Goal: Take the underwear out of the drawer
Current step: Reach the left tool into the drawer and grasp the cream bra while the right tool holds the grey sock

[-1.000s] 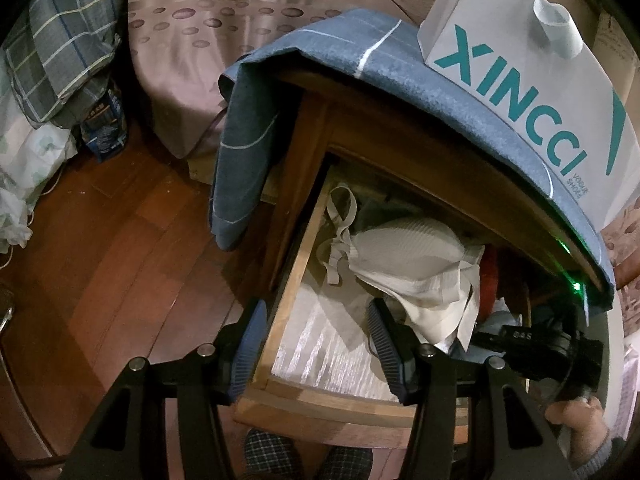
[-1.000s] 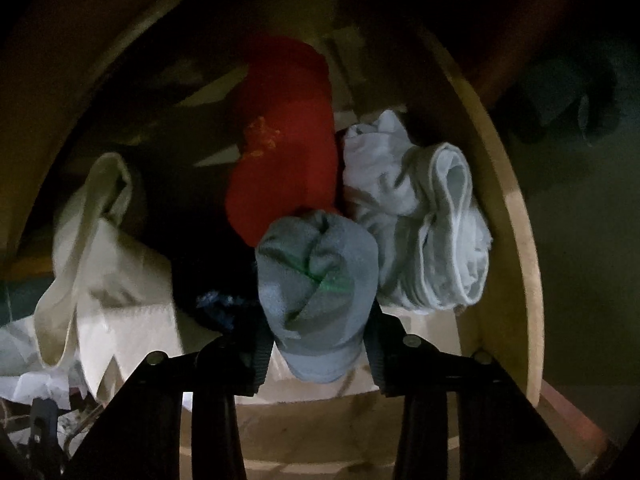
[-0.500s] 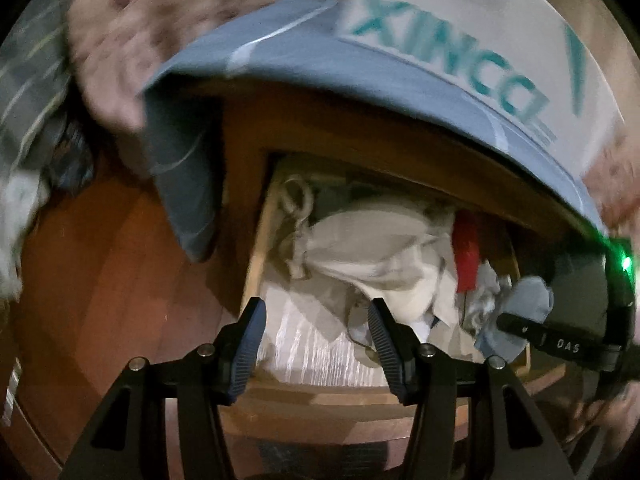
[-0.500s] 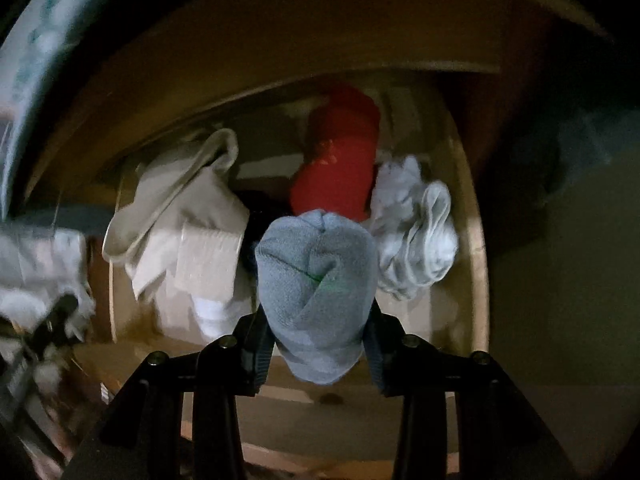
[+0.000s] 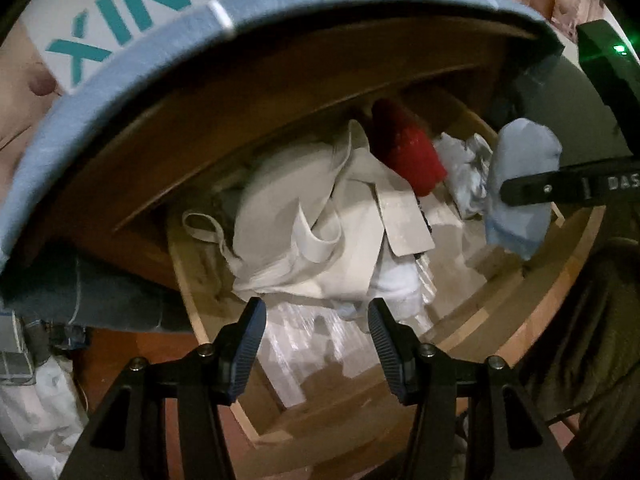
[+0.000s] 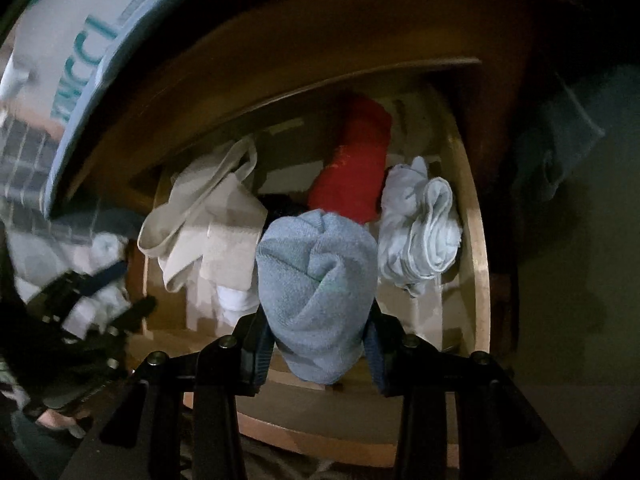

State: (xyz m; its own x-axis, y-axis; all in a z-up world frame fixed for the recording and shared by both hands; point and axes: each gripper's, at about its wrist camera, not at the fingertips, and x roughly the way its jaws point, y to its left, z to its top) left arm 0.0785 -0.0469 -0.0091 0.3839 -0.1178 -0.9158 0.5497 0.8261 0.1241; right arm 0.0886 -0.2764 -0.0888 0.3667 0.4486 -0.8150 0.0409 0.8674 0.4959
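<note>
Grey-blue rolled underwear (image 6: 316, 292) sits clenched in the right hand-held gripper (image 6: 318, 344); beneath it, the drawer (image 6: 478, 240). Loose folds could slip free. Left hand-held gripper (image 5: 316, 332) empty, jaws apart.

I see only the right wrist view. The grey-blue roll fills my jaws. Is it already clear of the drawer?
Observer: From the left wrist view, the grey-blue roll hangs in the right gripper above the drawer, touching nothing else.
Operator: Is the left gripper holding something?
Observer: No, the left gripper is open, empty, over the beige bag.
Operator: What lies under that bag?
Observer: A silvery sheet.
</note>
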